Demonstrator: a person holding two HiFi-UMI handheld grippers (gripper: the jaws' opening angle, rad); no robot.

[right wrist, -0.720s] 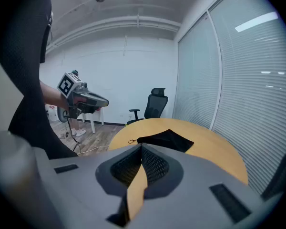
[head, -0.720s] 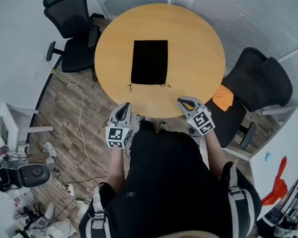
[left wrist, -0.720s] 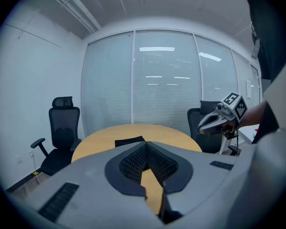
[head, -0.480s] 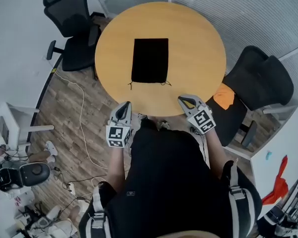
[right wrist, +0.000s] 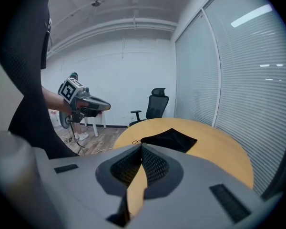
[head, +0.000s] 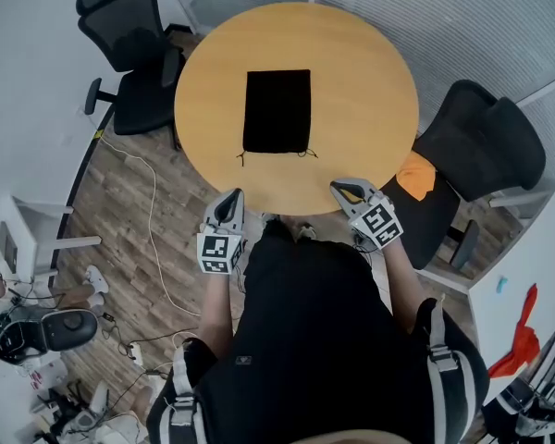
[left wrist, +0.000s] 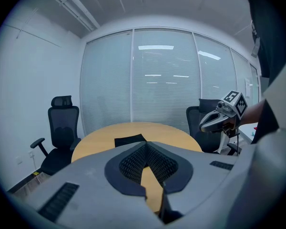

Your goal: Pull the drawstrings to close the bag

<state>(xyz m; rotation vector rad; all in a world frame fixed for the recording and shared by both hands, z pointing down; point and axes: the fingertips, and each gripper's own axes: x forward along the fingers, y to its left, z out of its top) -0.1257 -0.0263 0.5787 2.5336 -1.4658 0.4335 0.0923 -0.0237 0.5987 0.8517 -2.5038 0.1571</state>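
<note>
The flat black fabric bag [head: 277, 111] lay lengthwise on the round wooden table [head: 370, 72], drawstrings [head: 243, 160] toward the equally near left gripper [head: 232, 197] and right gripper [head: 341, 189], both pressed together empty.

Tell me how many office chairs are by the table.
2. One office chair stands at the table's far-left side; the other is at its right, an orange item on its seat. Others may be out of frame.
</note>
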